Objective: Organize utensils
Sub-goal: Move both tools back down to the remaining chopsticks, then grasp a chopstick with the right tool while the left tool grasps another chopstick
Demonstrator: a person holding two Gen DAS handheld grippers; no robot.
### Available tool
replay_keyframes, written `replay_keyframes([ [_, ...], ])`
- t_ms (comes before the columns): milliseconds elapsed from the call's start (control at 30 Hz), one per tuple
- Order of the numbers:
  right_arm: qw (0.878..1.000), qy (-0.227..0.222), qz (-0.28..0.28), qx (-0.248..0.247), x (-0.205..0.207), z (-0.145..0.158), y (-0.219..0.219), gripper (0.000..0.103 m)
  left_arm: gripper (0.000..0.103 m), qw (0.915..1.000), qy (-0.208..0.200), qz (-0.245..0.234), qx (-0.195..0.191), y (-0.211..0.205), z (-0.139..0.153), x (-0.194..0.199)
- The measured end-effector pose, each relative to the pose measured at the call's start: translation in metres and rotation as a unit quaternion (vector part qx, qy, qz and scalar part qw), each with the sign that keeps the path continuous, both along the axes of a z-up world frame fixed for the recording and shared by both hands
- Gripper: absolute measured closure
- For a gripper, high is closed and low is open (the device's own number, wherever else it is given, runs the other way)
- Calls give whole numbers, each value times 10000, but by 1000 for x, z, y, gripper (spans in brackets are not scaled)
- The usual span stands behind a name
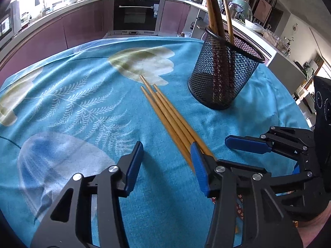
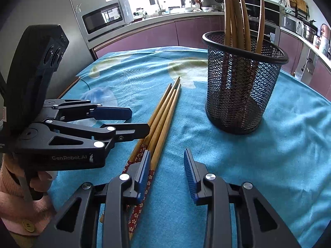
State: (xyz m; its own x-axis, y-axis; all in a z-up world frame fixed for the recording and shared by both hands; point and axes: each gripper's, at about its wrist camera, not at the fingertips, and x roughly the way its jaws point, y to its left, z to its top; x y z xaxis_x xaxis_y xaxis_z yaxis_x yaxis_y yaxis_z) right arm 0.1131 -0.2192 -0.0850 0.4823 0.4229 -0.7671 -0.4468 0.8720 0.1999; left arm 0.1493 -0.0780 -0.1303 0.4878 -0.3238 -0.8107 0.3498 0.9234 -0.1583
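Bamboo chopsticks [image 1: 167,115], four of them, lie bunched side by side on my blue flowered tablecloth [image 1: 82,107], just beside the black mesh holder [image 1: 223,72], tips towards the far edge, patterned red ends towards me. More chopsticks [image 2: 238,20] stand upright in that holder, leaning on its rim.

My left gripper [image 1: 166,161] sits low over the cloth, on the side of the bundle away from the holder. Its jaws are spread with only bare cloth between them; the nearer finger lies across the thick ends, though I cannot tell if it touches.

My right gripper [image 2: 166,165] is released too, empty, with bare cloth in the gap. It sits on the holder's side of the bundle, one finger over the red ends. A pink-sleeved hand [image 2: 39,179] grips the left handle.
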Motion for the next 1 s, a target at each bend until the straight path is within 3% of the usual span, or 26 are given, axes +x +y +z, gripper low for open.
replay_keyframes([
  [300, 10000, 19, -52, 32, 1, -2, -1, 72, 55, 9999, -90, -66, 119, -2, -1, 2],
  [800, 10000, 14, -61, -72, 7, -2, 5, 72, 84, 9996, -15, -147, 232, 12, -1, -2],
  [1000, 9997, -31, -26, -233, 17, -3, 17, 76, 86, 9996, -27, -232, 167, 13, -1, 4],
])
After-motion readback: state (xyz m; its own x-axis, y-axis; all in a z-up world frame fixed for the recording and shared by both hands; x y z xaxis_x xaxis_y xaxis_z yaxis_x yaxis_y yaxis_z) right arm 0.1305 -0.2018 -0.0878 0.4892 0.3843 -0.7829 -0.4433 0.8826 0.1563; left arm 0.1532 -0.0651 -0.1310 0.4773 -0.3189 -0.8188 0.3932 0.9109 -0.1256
